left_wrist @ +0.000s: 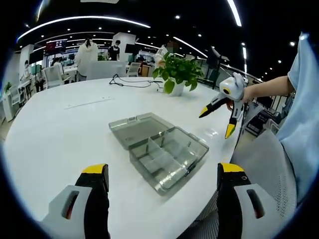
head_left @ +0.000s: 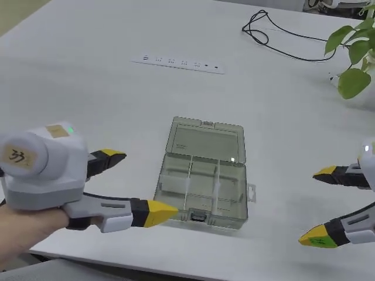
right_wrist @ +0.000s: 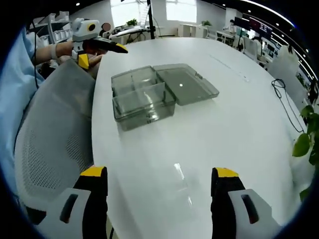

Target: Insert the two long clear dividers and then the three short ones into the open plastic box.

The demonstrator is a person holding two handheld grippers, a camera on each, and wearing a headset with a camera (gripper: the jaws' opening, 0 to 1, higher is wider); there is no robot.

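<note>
Desk, white and smooth, carries everything, with a plant at its far right corner. The box sits near the middle of the front edge, its lid folded flat toward the far side. The left gripper hovers just left of the box, its near tip close to the front left corner; its jaws are spread wide and carry nothing. The right gripper hangs well apart from the box toward the right edge, likewise spread and empty. A strip lies toward the far edge and a cable loops beside the plant. Clear dividers seem to stand seated in the box, splitting it into compartments; their number cannot be told through the glare. Judged from this, the box is light and would slide on the slick desk, so one gripper should steady a side wall. The dividers look thin, stiff, slippery and hard to see; each is best pinched at the middle of its top edge and pressed straight down, gently, since thin plastic may crack.
</note>
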